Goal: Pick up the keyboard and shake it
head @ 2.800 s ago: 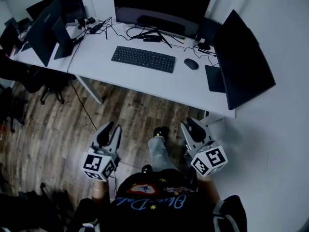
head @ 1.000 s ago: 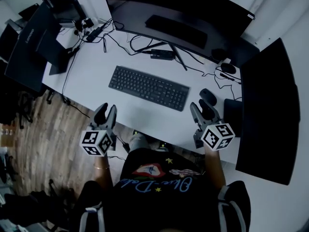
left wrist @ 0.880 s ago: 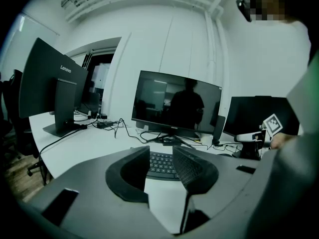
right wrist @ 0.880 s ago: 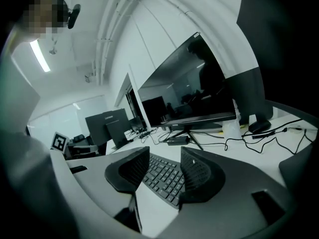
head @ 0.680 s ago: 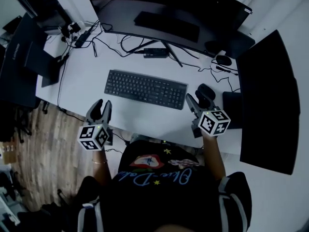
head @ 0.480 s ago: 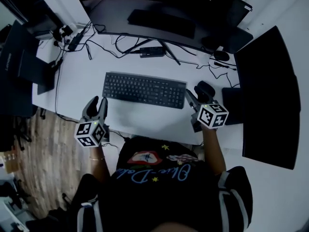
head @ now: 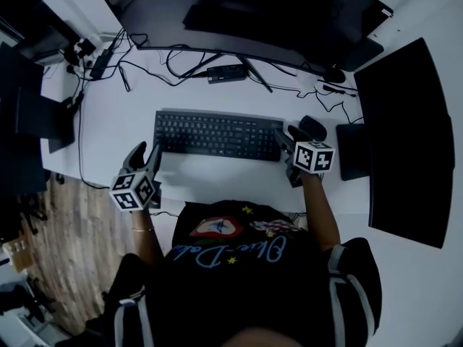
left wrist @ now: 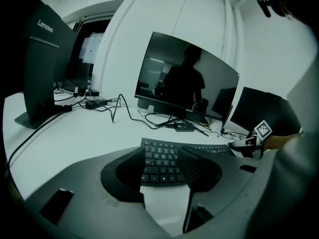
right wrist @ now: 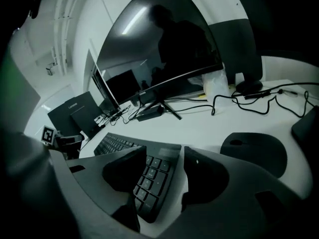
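White tabletop: carries the black keyboard, which lies flat and is not yet lifted.
Change: both hands have come in to the keyboard's two ends, opening as they came; the grasp looks to be next.
Right fingers: spread wide, keyboard's right end between them, not pressed.
Left fingers: apart and empty; keyboard's left end just ahead.

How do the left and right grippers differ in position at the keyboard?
The left gripper is short of the keyboard's left end; the right gripper is at its right end. Only desk lies between the left's jaws; the keyboard's corner lies between the right's, ungripped. Both are open, jaws just opened wider.
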A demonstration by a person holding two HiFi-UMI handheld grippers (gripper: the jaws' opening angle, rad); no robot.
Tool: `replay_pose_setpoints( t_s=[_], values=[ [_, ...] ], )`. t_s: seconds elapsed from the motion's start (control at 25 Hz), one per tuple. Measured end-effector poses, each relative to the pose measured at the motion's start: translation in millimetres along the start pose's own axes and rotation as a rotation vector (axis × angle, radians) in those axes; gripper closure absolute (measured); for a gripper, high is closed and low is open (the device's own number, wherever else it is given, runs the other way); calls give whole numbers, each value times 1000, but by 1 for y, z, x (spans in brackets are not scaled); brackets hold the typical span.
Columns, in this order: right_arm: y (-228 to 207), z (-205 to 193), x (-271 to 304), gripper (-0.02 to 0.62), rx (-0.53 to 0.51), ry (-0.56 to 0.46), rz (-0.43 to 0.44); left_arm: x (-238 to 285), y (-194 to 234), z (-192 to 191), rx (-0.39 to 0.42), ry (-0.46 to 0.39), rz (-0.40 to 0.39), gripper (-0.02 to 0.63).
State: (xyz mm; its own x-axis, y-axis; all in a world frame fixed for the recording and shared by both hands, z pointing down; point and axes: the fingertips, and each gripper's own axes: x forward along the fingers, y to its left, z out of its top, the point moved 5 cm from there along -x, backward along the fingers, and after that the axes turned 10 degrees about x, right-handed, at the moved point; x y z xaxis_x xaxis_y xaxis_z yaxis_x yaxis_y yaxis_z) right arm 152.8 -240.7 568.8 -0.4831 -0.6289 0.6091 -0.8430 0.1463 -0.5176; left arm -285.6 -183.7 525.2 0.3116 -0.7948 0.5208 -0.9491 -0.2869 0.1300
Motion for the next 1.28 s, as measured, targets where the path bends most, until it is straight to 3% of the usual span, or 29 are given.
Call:
replay_pose_setpoints(
  t_s=[0.4,0.72,1.28],
  values=[
    [-12,-3,16,390,100,44,-3,35,16,-27,-29,153,-79,356],
    [-6,-6,28,388,86,111,11,47,28,-44,-64,205,-104,353],
    [-4,-6,31,393,109,123,12,57,29,-51,-66,267,-129,351]
  ],
)
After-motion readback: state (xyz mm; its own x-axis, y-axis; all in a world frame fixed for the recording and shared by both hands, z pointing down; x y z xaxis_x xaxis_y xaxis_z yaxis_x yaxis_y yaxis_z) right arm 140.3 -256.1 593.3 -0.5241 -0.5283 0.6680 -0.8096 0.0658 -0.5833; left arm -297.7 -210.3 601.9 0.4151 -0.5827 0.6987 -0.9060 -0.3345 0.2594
